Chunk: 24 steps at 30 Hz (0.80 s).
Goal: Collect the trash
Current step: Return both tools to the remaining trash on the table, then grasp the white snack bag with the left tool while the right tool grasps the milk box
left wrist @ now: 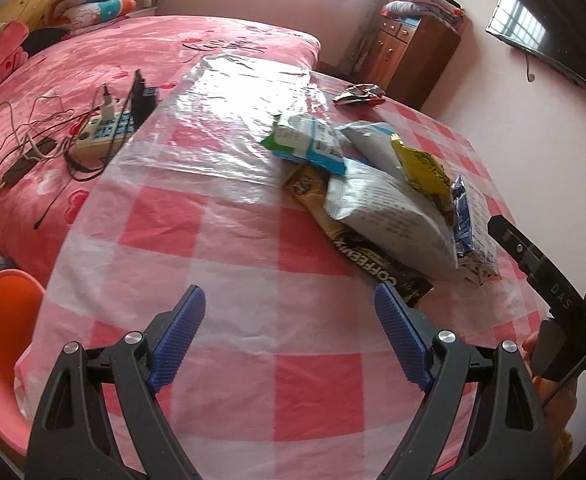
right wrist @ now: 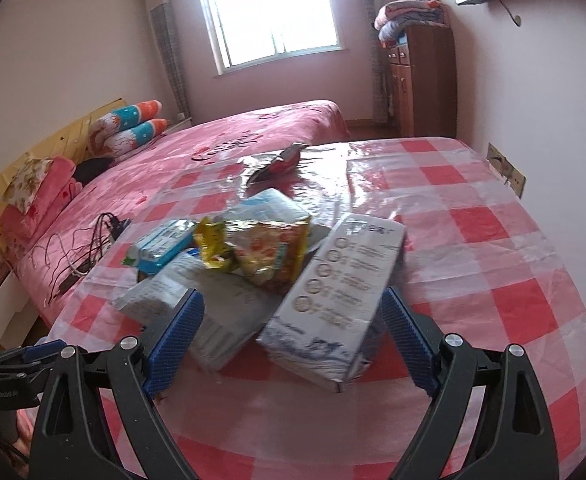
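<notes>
A heap of wrappers [right wrist: 253,256] lay on the checked surface [right wrist: 493,264]. Both the left gripper [left wrist: 289,320] and right gripper [right wrist: 293,320] stood wide open, empty. Light, crinkly and slippery, the wrappers probably wanted pinching at an edge.

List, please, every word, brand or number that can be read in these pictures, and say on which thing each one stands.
"COFFEEMIX", partly covered, so perhaps incomplete: on the black and tan coffee sachet under the pile.
"DAS": on the right hand-held gripper, as the left wrist view shows it.
Too blurred to read: the print on the white carton, the white bag, the blue and white packet, and the yellow wrapper.
</notes>
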Each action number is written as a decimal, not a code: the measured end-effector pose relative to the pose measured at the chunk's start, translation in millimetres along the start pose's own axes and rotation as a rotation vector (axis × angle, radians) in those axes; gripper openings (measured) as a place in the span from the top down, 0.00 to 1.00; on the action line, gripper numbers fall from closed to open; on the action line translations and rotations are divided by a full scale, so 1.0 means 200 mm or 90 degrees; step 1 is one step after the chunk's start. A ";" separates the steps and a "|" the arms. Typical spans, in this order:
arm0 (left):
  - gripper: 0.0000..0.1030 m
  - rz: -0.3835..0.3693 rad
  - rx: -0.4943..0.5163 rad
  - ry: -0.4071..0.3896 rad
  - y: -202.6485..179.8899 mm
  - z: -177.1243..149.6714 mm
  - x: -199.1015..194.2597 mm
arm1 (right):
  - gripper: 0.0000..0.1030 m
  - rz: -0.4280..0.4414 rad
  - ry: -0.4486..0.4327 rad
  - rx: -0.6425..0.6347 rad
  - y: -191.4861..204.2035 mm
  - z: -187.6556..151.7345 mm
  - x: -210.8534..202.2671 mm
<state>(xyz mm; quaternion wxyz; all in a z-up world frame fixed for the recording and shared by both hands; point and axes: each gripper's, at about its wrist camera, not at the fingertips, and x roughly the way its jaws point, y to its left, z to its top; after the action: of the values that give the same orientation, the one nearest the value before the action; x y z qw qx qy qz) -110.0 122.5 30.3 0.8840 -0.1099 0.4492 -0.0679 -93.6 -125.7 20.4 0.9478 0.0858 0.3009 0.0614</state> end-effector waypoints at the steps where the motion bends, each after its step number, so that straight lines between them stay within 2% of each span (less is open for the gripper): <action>1: 0.16 -0.001 0.002 0.001 -0.01 0.00 0.01 | 0.13 -0.004 0.002 0.004 -0.02 0.00 0.00; 17: 0.16 -0.015 0.045 0.005 -0.25 0.10 0.11 | 0.13 0.016 0.034 0.082 -0.22 0.02 0.07; 24: 0.16 -0.028 0.048 0.010 -0.29 0.13 0.17 | 0.13 0.034 0.054 0.095 -0.24 0.03 0.11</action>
<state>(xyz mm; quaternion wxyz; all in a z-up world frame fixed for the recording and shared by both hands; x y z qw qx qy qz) -69.8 62.0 33.5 0.8821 -0.0861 0.4510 -0.1050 -69.3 -169.9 2.3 0.9232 0.1619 0.3418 0.0677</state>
